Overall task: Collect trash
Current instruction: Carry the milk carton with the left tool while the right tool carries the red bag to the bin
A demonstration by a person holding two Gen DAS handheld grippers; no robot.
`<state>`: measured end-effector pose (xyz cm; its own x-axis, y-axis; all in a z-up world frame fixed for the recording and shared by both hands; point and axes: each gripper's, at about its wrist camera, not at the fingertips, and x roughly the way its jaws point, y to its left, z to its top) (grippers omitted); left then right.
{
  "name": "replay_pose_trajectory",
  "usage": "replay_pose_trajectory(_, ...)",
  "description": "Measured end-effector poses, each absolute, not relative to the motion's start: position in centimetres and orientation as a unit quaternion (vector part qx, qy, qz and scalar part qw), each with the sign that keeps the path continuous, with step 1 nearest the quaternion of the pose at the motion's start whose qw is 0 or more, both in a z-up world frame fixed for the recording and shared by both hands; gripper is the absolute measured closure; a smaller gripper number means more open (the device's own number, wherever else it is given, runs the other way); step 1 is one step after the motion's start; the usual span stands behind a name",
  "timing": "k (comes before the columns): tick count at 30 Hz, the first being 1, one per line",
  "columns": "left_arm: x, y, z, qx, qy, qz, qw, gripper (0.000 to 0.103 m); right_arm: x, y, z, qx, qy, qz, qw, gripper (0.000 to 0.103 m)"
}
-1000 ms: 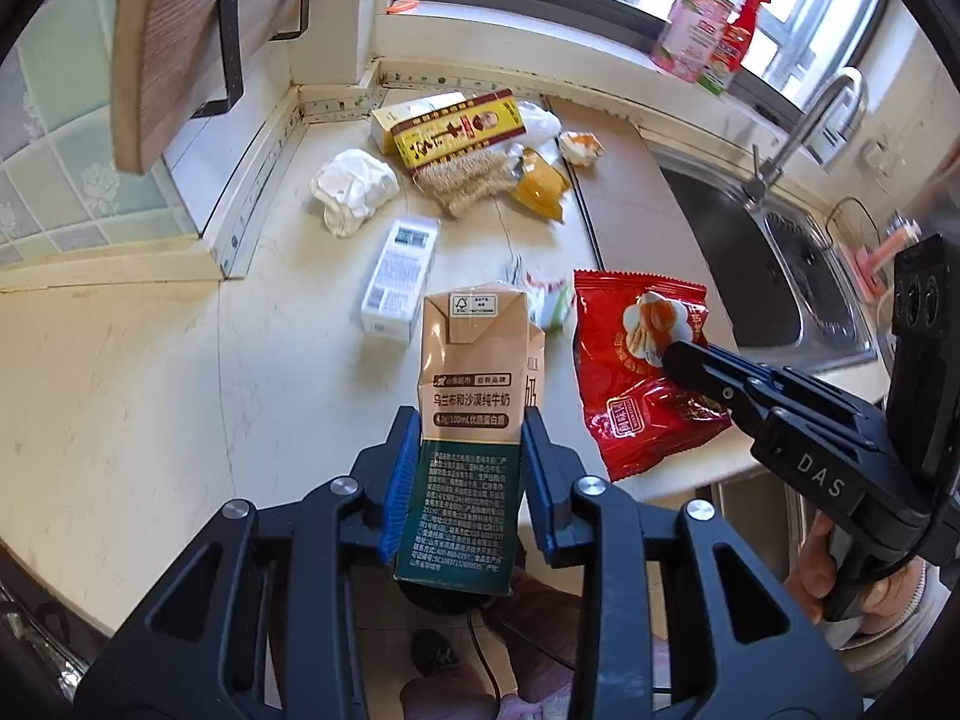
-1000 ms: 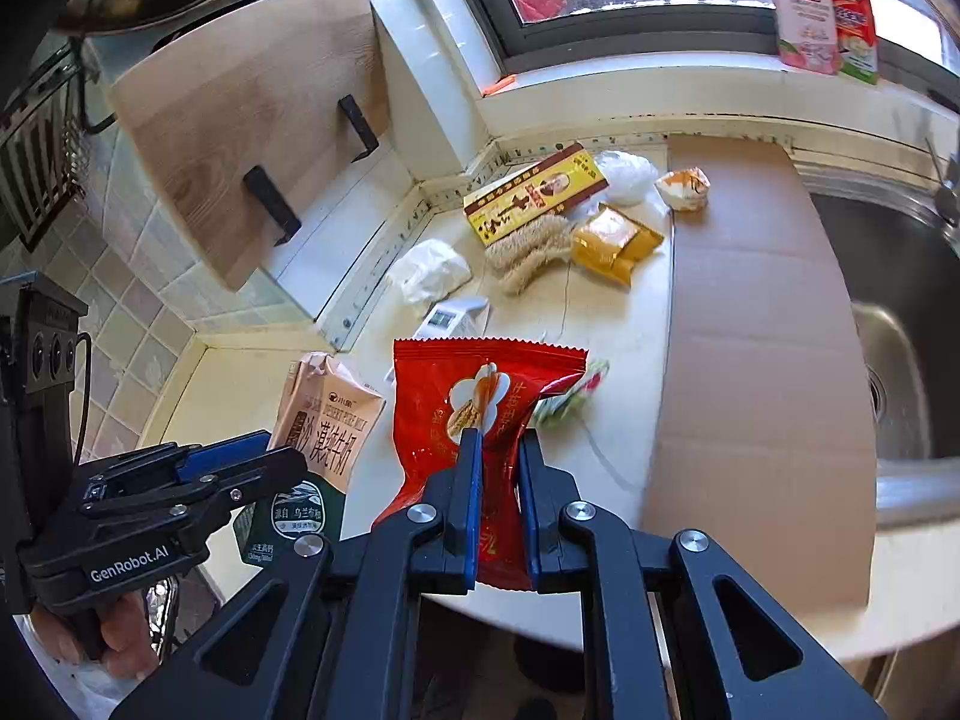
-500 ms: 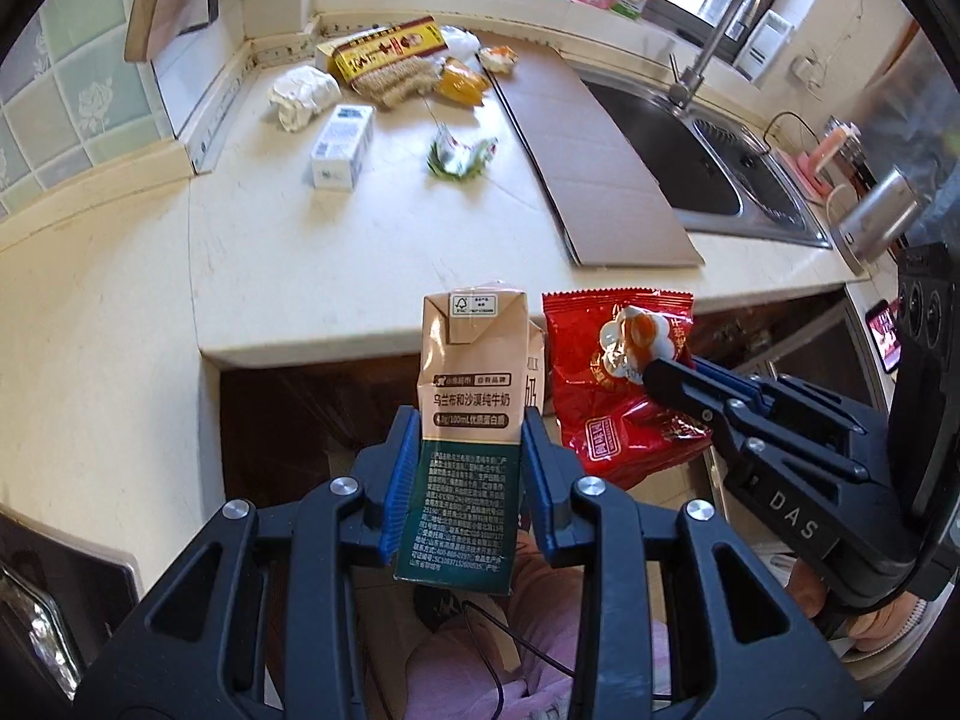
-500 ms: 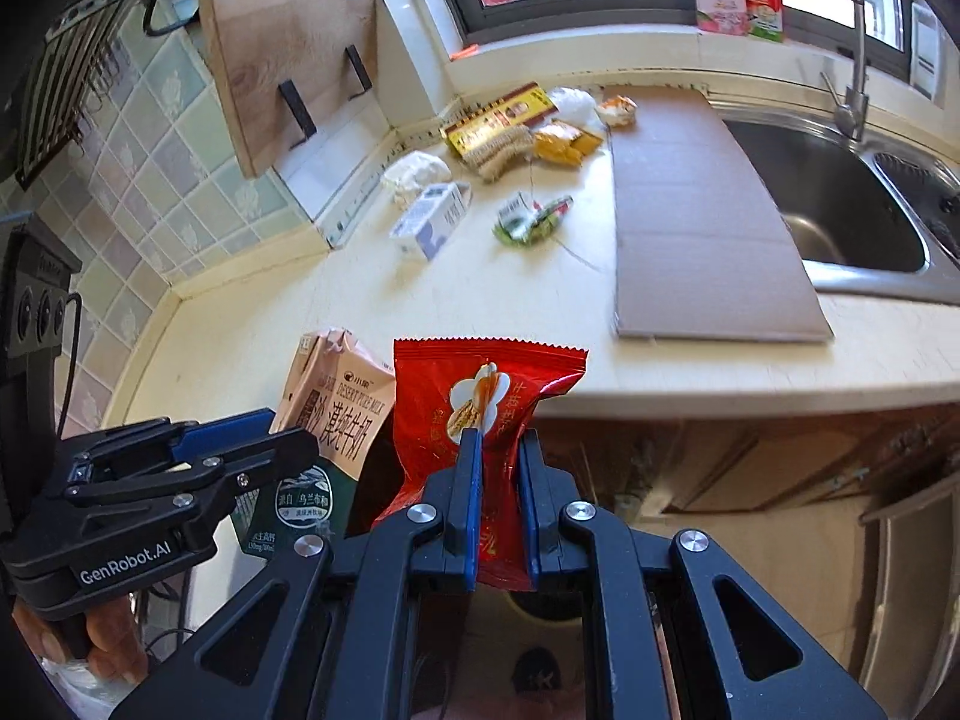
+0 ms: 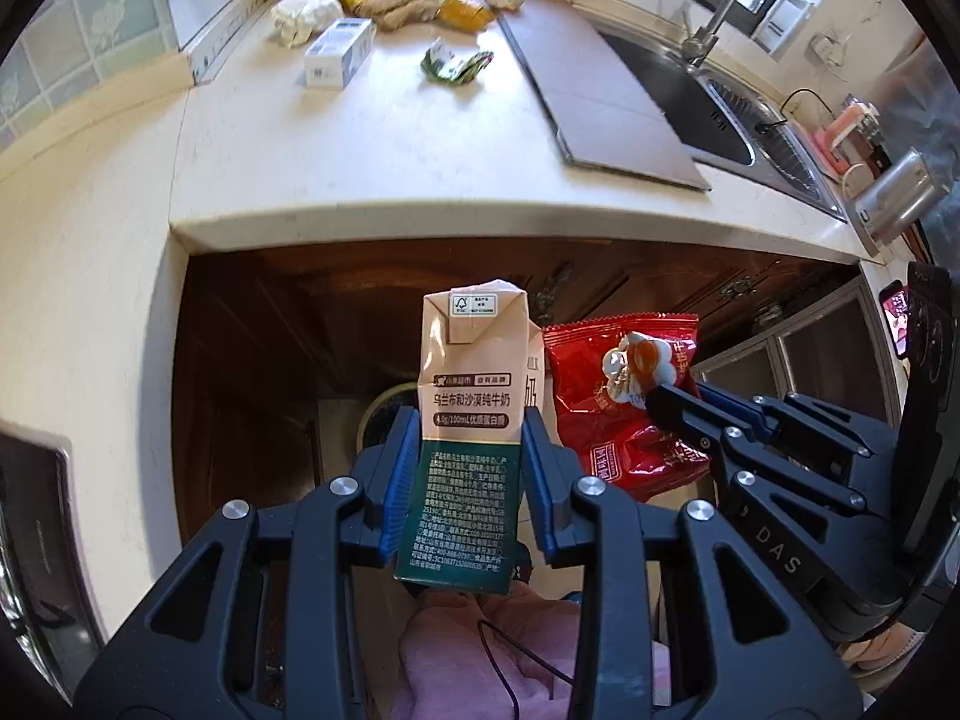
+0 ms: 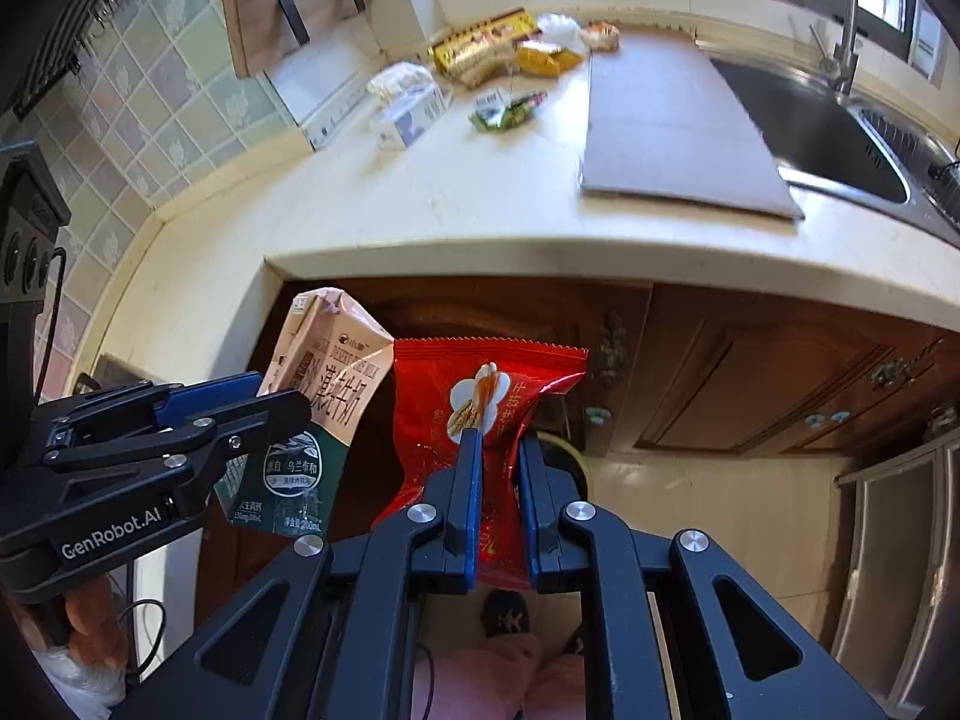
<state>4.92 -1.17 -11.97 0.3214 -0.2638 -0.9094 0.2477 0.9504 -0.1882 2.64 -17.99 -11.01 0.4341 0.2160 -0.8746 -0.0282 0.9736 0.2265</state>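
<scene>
Left wrist view: left gripper point(image 5: 470, 441) clamps the milk carton point(image 5: 474, 420) below the counter point(image 5: 360, 180), over a dark round bin point(image 5: 384, 414) (probably).

Right wrist view: right gripper point(image 6: 498, 468) pinches the red snack bag point(image 6: 480, 414); only here the cabinet knobs point(image 6: 825, 418) show. Centre over the bin before releasing.

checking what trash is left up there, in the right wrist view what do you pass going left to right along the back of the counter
crumpled white paper → yellow noodle packet → orange wrapper → brown cardboard sheet → sink
</scene>
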Motion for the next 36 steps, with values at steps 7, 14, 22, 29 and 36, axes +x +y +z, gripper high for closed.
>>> replay_pose_trajectory(7, 5.3, -1.5, -18.9, -0.022, 0.593, -0.116, 0.796, 0.073, 3.0, -18.6, -16.9, 0.088, 0.558, 0.091, 0.82, 0.092)
replay_pose_trajectory(14, 6.6, -1.2, -27.4, -0.026, 0.613, -0.074, 0.786, 0.073, 4.1, -19.0, -25.8, 0.095, 0.587, 0.093, 0.799, 0.092)
replay_pose_trajectory(22, 7.2, -1.7, -36.0, -0.023, 0.631, -0.06, 0.773, 0.073, 5.7, -19.1, -34.3, 0.093, 0.601, 0.081, 0.79, 0.092)
replay_pose_trajectory(29, 8.1, -2.5, -41.4, -0.013, 0.648, -0.057, 0.76, 0.073, 7.7, -18.8, -40.1, 0.092, 0.615, 0.07, 0.78, 0.092)
replay_pose_trajectory(36, 9.3, -3.1, -45.3, 0.003, 0.671, -0.052, 0.739, 0.072, 8.9, -18.5, -44.2, 0.094, 0.629, 0.069, 0.769, 0.092)
